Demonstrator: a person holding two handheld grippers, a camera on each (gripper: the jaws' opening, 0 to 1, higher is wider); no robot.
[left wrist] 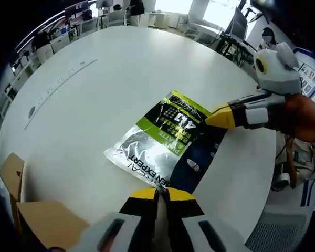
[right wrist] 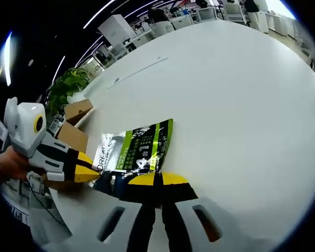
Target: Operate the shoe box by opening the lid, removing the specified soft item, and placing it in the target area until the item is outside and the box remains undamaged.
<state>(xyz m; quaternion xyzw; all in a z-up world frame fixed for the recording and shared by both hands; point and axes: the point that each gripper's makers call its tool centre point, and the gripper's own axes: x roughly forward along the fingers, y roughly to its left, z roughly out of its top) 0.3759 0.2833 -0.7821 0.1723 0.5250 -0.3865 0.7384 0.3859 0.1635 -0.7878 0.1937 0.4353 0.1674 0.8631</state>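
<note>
In my left gripper view, my left gripper (left wrist: 158, 193) sits with its yellow-tipped jaws pressed together at the near edge of the soft pouch (left wrist: 165, 143), a green, silver and dark packet lying flat on the white table (left wrist: 94, 100), out of the cardboard shoe box (left wrist: 39, 220) at the lower left. I cannot tell whether the tips actually pinch the pouch's edge or just touch it. My right gripper (left wrist: 218, 118) comes in from the right, its yellow tip on the pouch's far corner. In my right gripper view, the right gripper (right wrist: 158, 179) is also clenched at the pouch (right wrist: 134, 149) edge, with the left gripper (right wrist: 89, 170) touching its other side and the box (right wrist: 73, 126) beyond, beside a green plant (right wrist: 68, 86).
</note>
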